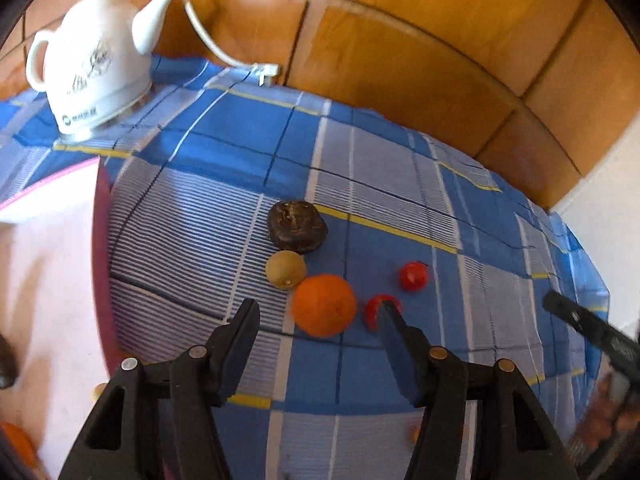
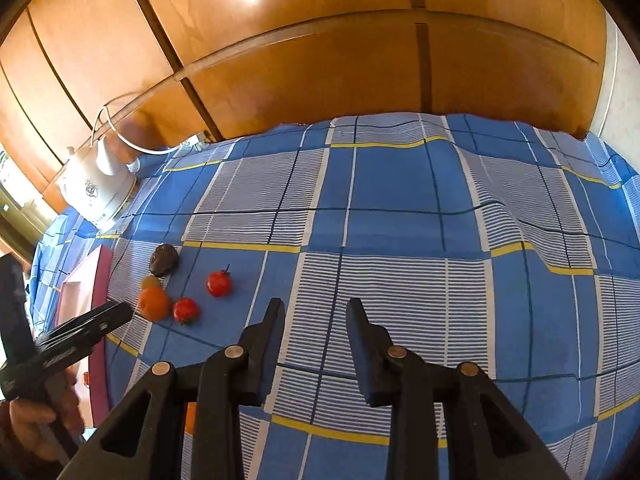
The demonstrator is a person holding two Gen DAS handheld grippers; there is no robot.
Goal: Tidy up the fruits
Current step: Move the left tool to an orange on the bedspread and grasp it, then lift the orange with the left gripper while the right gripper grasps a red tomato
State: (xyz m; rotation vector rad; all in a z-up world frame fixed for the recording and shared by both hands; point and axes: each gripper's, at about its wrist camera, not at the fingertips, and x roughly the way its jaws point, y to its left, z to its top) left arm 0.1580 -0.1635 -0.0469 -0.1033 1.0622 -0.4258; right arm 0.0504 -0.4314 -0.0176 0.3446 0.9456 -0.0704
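Five fruits lay loose while your left gripper [image 1: 318,312], jaws half-wide and empty, approached the orange [image 1: 324,305] just ahead; your right gripper [image 2: 316,314] hung narrow and empty, so centring and closing looked next.

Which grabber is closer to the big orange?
The left. The left gripper hangs right over the orange, jaws open with nothing in them. The right gripper sits off to the orange's right over bare tablecloth, past the strawberries.
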